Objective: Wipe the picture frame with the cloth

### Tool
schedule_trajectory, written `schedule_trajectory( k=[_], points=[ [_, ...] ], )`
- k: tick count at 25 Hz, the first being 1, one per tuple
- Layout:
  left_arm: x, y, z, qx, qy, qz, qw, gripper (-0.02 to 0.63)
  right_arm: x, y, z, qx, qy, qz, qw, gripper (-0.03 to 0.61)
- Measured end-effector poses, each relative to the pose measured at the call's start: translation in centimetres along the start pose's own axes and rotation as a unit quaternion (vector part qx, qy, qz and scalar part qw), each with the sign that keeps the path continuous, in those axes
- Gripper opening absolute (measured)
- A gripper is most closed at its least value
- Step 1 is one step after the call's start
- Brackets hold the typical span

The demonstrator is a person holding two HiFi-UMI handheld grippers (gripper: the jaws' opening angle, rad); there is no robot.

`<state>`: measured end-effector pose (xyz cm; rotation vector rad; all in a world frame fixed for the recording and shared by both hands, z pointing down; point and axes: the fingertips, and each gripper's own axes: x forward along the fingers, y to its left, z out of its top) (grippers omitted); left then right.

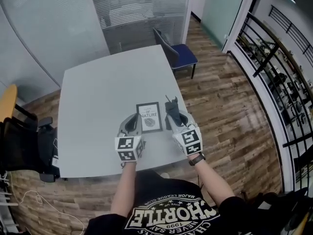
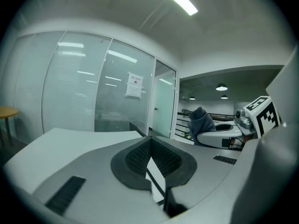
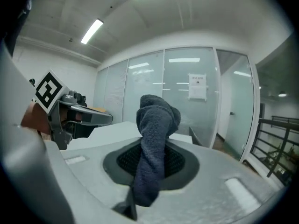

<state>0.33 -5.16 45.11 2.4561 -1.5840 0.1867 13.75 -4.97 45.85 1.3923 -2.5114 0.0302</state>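
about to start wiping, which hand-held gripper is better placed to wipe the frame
Right. The right hand-held gripper is shut on the cloth, just beside the picture frame. The left hand-held gripper has the frame's edge between its jaws, so it likely steadies it.

Picture frame [image 1: 149, 117]: small, dark border, white print w/ text, face up at centre of head view, left edge pinched by left gripper [image 2: 154, 167]. Cloth [image 3: 152, 139]: dark blue-grey terry, bunched, standing upright, clamped in right gripper [image 3: 150, 164], just right of frame.
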Motion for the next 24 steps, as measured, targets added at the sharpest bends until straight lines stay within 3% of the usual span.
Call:
schedule_trajectory(
  k=[5,13,24],
  points=[
    [-2.5,-3.5,2.8,0.022,-0.039,-0.005,0.999,0.002,-4.1,-0.1,2.7,-0.029,-0.041,-0.026,0.998,0.074],
    [-4.7,-6.0,3.9,0.075,-0.07,-0.004,0.9947,0.003,-6.8,-0.4,3.7,-0.017,-0.073,-0.049,0.996,0.072],
    [-7.6,-8.4,1.1,0.068,-0.054,0.004,0.9962,0.003,-10.6,-0.1,1.8,0.012,-0.074,-0.048,0.996,0.072]
  ],
)
